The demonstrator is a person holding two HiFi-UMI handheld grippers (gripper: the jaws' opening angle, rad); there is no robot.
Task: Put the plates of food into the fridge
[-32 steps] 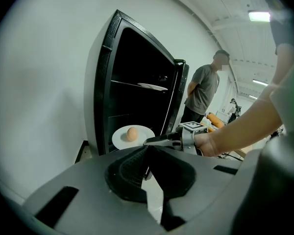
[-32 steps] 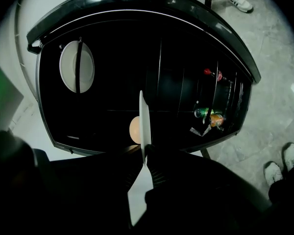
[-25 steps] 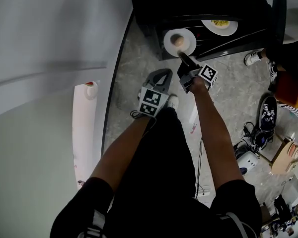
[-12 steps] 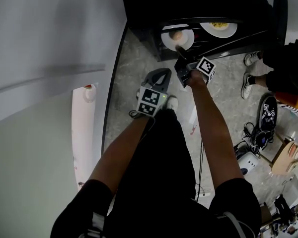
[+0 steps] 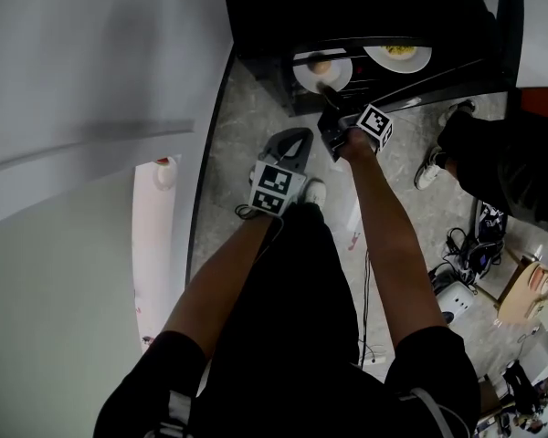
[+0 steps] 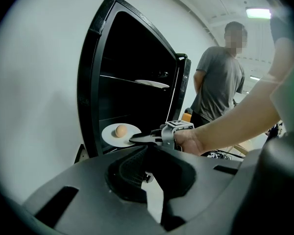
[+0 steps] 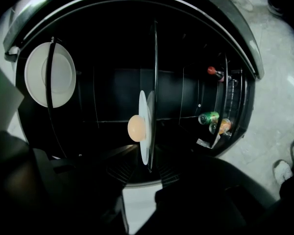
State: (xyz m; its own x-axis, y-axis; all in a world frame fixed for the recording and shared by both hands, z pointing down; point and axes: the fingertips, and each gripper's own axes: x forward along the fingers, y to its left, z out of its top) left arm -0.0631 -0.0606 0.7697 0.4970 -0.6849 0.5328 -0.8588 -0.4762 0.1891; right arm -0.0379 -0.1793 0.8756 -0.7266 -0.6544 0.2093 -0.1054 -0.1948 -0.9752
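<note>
Has slid the plate with the egg (image 5: 321, 69) deeper onto the low shelf (image 5: 411, 73) of the fridge (image 5: 347, 7) since a second ago. Has just been opening the right gripper (image 5: 327, 89): jaws now apart, plate rim between them, not squeezed. Holds the left gripper (image 5: 295, 137) back, jaws together, nothing in them.

The head view looks steeply down from overhead onto the floor (image 5: 256, 108) and the open fridge (image 5: 347, 7). The left gripper view sits low and farther back, facing the fridge almost level. The right gripper view, rolled sideways, peers close-up into the shelves (image 7: 156, 58). All three share the egg plate (image 5: 303, 73).
</note>
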